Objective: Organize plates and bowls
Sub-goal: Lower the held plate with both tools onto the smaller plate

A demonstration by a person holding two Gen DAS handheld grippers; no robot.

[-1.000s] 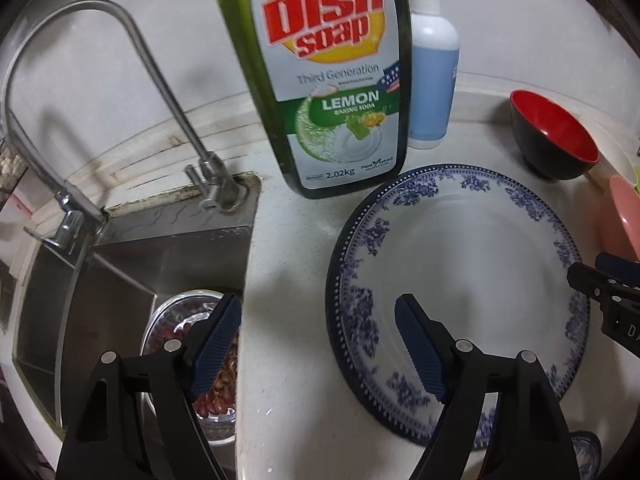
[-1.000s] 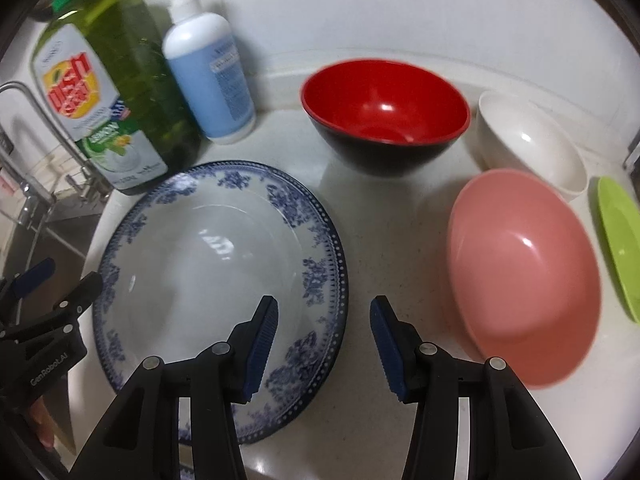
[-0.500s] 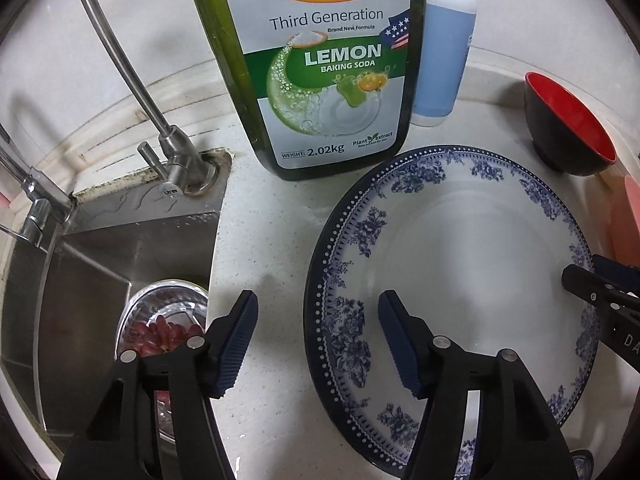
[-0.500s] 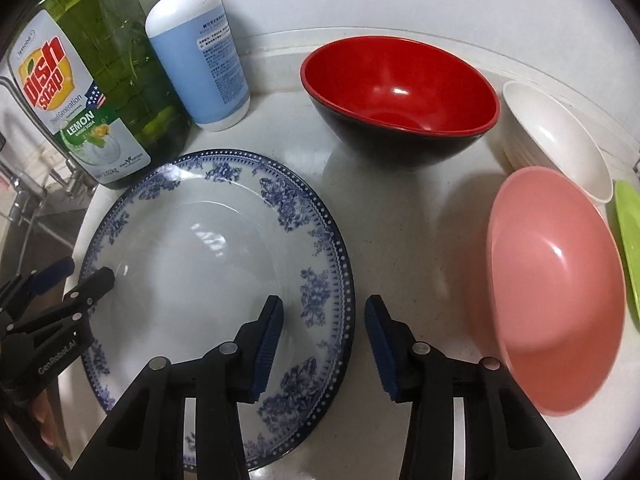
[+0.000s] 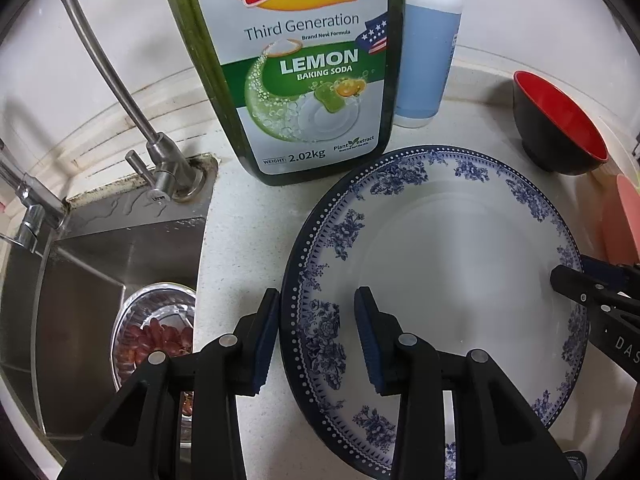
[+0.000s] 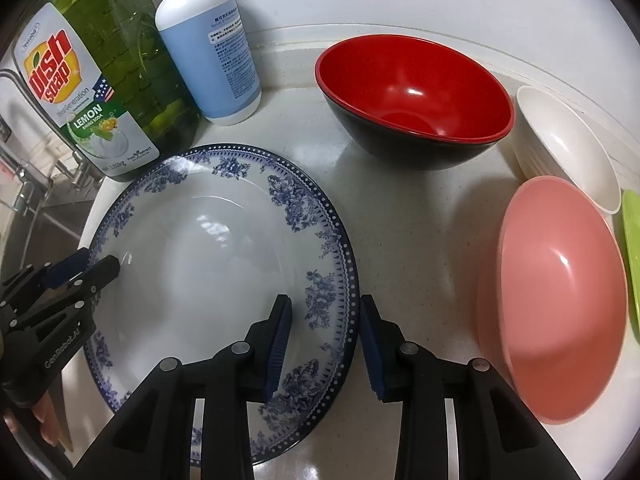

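Observation:
A large white plate with a blue floral rim (image 5: 452, 248) (image 6: 200, 264) lies flat on the pale counter. My left gripper (image 5: 316, 336) is open and straddles its left rim, one finger outside, one over the plate. At the opposite edge my right gripper (image 6: 324, 344) is open and straddles the right rim the same way. Each gripper shows in the other's view, left gripper (image 6: 96, 266) and right gripper (image 5: 576, 272). A red bowl with a black outside (image 6: 416, 96) (image 5: 560, 124), a pink bowl (image 6: 556, 340), a white bowl (image 6: 568, 148) and a green plate (image 6: 632, 248) stand to the right.
A big green dish soap bottle (image 5: 304, 64) (image 6: 100, 88) and a blue pump bottle (image 6: 208, 48) (image 5: 428, 48) stand close behind the plate. A steel sink (image 5: 88, 264) with a faucet (image 5: 120, 92) and a strainer holding red bits (image 5: 156, 332) lies to the left.
Both grippers moved forward and down to the plate's opposite rims. The left one also shifted right, from over the sink edge to the plate's left rim. Both jaws have narrowed.

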